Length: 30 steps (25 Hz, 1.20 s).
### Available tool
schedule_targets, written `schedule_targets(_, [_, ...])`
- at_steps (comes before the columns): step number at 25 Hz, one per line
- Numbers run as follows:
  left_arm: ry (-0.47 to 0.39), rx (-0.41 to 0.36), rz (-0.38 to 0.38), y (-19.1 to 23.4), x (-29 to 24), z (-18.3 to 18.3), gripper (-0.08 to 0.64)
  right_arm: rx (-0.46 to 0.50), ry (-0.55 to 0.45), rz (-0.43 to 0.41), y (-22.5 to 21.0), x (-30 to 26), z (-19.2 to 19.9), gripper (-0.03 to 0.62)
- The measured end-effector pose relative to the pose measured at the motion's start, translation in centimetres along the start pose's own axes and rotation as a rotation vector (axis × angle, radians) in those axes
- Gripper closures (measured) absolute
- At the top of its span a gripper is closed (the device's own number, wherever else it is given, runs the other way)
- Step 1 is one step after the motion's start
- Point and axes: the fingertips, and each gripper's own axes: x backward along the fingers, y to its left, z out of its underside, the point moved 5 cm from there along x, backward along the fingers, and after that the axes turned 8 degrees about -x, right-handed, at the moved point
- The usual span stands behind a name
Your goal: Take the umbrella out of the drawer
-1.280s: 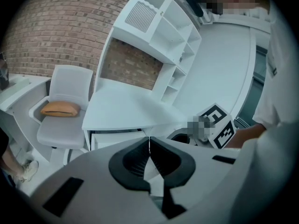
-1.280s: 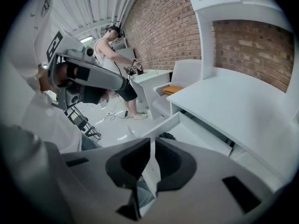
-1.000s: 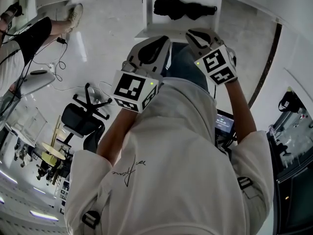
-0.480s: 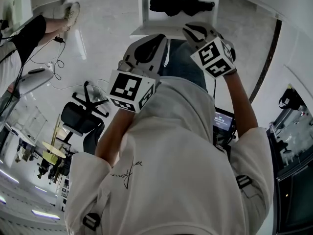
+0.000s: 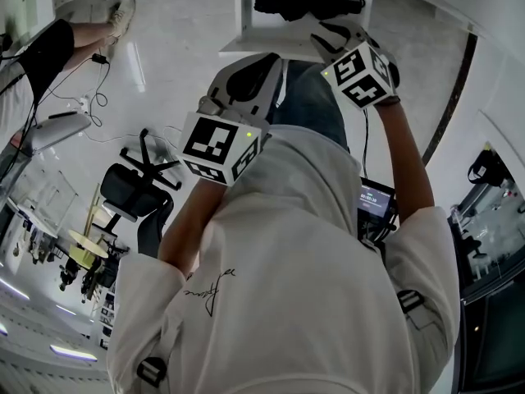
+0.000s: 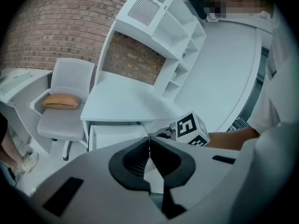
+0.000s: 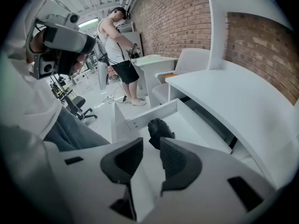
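Note:
A black folded umbrella (image 5: pixel 308 1) lies in the open white drawer (image 5: pixel 246 25) at the top of the head view. My right gripper (image 5: pixel 328 35) reaches over the drawer's front edge, just short of the umbrella. In the right gripper view its jaws (image 7: pixel 150 144) are opening, with a gap between the pads. The umbrella (image 7: pixel 159 129) lies just beyond the tips in the drawer (image 7: pixel 196 125), and no pad presses on it. My left gripper (image 5: pixel 271 62) hangs lower, outside the drawer, shut (image 6: pixel 149 139) on nothing.
The drawer belongs to a white desk (image 6: pixel 126 99) with a shelf unit (image 6: pixel 163 27) against a brick wall. A grey chair with an orange cushion (image 6: pixel 63 101) stands beside it. A black office chair (image 5: pixel 135 191), floor cables (image 5: pixel 98 97) and a standing person (image 7: pixel 117 45) are to the left.
My right gripper has moved up the head view, from below the drawer's front to over its edge, close to the umbrella. The left gripper has stayed where it was.

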Motion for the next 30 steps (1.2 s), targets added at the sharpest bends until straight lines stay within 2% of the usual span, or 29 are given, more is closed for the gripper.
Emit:
schedule_targets(11, [0.02,-0.009,0.003,-0.1,-0.4,0.4,0.543,0.149,0.098,0.008,-0.8,-4.0,0.8,0.442])
schedule_targets(24, [0.031,0.029,0.005,0.9,-0.6,1.0,0.543,0.155,0.186,0.021,-2.5,-7.0,2.0,0.394])
schedule_targets(30, [0.032,0.036,0.003,1.3,-1.0,0.9,0.543,0.192,0.215,0.033,-3.2,-8.0,2.4,0.382])
